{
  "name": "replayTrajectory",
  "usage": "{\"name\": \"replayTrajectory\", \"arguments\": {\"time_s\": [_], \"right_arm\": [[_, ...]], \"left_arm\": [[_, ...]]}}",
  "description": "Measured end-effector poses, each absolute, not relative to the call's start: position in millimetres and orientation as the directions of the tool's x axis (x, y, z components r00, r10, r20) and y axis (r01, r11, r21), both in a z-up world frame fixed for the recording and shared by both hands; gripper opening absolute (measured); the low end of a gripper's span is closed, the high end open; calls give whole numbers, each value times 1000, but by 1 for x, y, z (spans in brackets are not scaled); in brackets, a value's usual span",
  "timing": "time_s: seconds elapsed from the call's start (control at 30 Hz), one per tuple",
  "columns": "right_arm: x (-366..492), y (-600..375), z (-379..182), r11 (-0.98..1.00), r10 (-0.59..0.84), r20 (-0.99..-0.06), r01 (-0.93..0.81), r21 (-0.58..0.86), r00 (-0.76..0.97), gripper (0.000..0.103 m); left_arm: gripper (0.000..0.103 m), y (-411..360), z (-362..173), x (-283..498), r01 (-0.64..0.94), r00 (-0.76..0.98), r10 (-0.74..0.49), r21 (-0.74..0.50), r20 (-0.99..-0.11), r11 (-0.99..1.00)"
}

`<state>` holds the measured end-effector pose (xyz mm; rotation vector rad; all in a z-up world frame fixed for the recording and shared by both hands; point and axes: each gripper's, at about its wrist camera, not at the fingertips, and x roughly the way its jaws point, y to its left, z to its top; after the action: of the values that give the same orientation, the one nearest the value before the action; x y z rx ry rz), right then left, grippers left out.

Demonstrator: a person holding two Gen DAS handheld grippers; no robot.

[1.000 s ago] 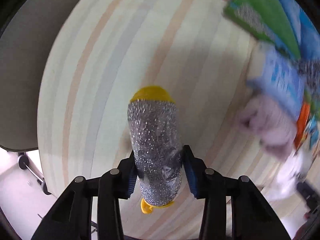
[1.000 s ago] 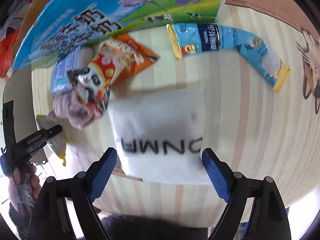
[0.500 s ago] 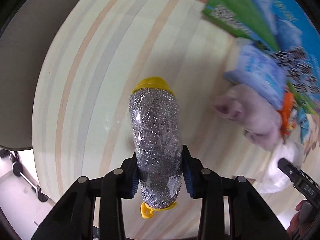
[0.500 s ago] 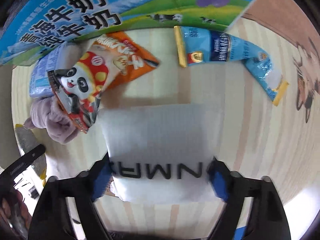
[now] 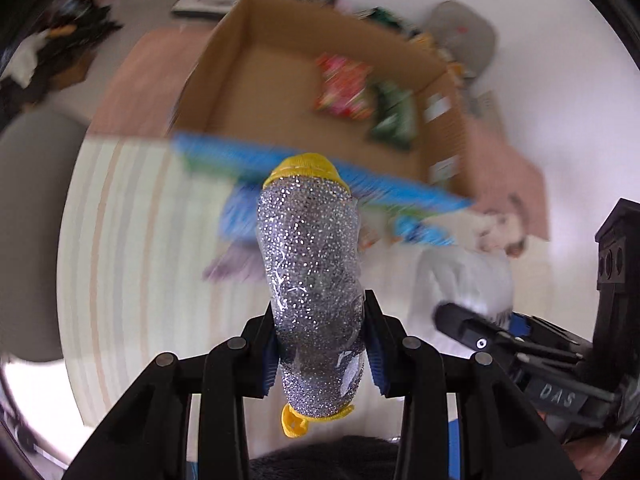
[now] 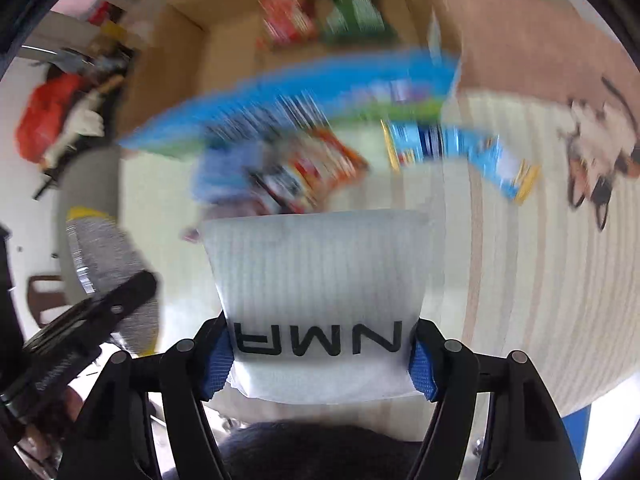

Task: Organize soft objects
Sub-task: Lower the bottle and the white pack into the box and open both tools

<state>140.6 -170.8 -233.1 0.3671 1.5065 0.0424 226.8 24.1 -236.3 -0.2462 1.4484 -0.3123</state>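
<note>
My left gripper [image 5: 320,344] is shut on a silver glitter pouch with yellow ends [image 5: 312,280] and holds it up above the striped table [image 5: 132,240]. My right gripper [image 6: 322,356] is shut on a white soft pack with black letters [image 6: 320,280], lifted off the table. The pouch also shows at the left of the right wrist view [image 6: 104,256]. The white pack and the right gripper show at the right of the left wrist view [image 5: 464,280]. An open cardboard box [image 5: 280,64] stands beyond the table with snack packs inside.
A big blue and green milk bag [image 6: 288,108], an orange panda snack pack [image 6: 320,168], a blue tube pack [image 6: 472,152] and a mauve soft thing [image 5: 236,264] lie on the table's far side. A pink cat mat [image 6: 540,48] lies at the right.
Both grippers have lifted and tilted up, so the cardboard box has come into view. My right gripper has shut on the white pack and raised it. The left still holds the pouch.
</note>
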Motion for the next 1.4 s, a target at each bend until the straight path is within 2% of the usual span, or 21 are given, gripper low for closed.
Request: {"name": "replayTrajectory", "arguments": {"time_s": [0.13, 0.27, 0.43, 0.53, 0.63, 0.8, 0.93, 1.2, 1.27, 1.37, 1.4], "right_arm": [[190, -166, -181, 944, 253, -952, 171, 281, 171, 73], [248, -162, -170, 955, 191, -956, 185, 234, 222, 73], [317, -168, -201, 956, 131, -968, 230, 181, 215, 73], [349, -166, -246, 954, 121, -977, 251, 163, 174, 73], [364, -164, -288, 960, 96, -988, 252, 125, 124, 73], [375, -158, -343, 967, 84, -996, 240, 91, 37, 73], [374, -156, -366, 968, 91, -996, 236, 87, -5, 73], [374, -151, -388, 977, 68, -997, 208, 58, -39, 74], [376, -150, -390, 976, 74, -996, 207, 62, -50, 75], [377, -151, -385, 974, 98, -994, 210, 86, -49, 78], [378, -151, -383, 973, 106, -993, 211, 94, -45, 79]], "left_arm": [[33, 2, -198, 285, 125, 157, -324, -307, -933, 944], [33, -2, -187, 356, 131, 185, -266, -244, -946, 961], [33, -5, -219, 426, 132, 116, -231, -216, -966, 967], [33, -15, -252, 457, 138, 58, -197, -188, -979, 973], [33, -29, -290, 482, 156, 5, -142, -140, -990, 978], [33, -41, -336, 504, 157, -85, -116, -128, -990, 979], [34, -46, -363, 515, 153, -101, -78, -93, -992, 984], [36, -55, -380, 525, 185, -113, -58, -78, -992, 980], [38, -52, -376, 528, 158, -120, -81, -100, -989, 982], [57, -45, -357, 529, 122, -92, -118, -129, -989, 984], [67, -43, -348, 529, 117, -71, -124, -132, -990, 984]]}}
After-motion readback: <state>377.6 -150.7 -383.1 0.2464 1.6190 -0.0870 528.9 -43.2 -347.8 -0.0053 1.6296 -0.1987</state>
